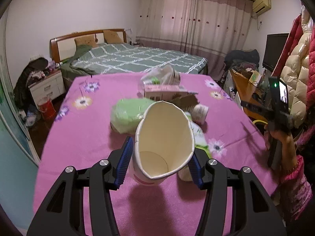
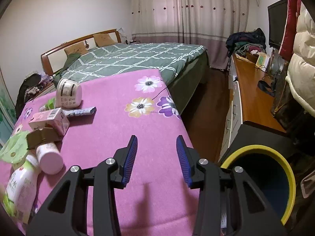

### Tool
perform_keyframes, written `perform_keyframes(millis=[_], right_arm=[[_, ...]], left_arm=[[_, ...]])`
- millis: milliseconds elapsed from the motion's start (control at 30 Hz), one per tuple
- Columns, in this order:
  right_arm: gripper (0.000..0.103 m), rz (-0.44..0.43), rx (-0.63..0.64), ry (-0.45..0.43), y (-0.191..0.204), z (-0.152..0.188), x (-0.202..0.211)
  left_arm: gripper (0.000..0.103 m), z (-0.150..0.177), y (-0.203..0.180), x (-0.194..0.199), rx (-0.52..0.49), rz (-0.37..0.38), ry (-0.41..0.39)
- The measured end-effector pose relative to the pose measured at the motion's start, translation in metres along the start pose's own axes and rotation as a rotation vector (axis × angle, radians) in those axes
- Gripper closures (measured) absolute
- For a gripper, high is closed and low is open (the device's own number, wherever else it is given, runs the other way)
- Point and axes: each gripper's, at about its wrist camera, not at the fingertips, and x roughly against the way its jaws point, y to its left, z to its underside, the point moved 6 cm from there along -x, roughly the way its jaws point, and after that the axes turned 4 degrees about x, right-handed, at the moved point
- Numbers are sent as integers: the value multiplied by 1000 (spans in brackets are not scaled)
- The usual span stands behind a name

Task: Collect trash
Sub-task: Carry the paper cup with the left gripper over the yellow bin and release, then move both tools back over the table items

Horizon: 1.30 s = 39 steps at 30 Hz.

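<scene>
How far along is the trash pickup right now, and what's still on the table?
Nothing shows as binned: the yellow-rimmed bin interior looks dark and I can't see any trash inside. In hand: the left gripper is clamped on a squashed paper cup. The right gripper is open and empty. Left: green packet, pink carton, bottles and other trash on the pink table cover.

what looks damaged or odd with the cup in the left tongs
The paper cup is squashed: the left tongs are shut on it, and its rim is pinched from round into a pointed oval with a crease at the top. It is held tilted, mouth toward the camera, and looks empty.
</scene>
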Motion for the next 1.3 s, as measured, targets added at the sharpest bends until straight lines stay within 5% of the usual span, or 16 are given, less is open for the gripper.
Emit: perform_keyframes(millis=[300,733,1067,1200,1300], right_arm=[[57,42,-32,-24,-59,18,53],[54,210,-233,-27,-185,82,129],[52,251,-325,-12,-227,112,148],[51,252,-345,-8,-233,116,149],[50,253,-353,-8,-235,119,150]], left_arm=[[50,-29,-71,0,-80,133,-9],[50,-26,-273,-83,-239,461,151],[48,-3,-381,-143,-293,523,254],[31,-2,-401,-154,-296,522,248],[30,-5,-410,-152,-294,521,235]])
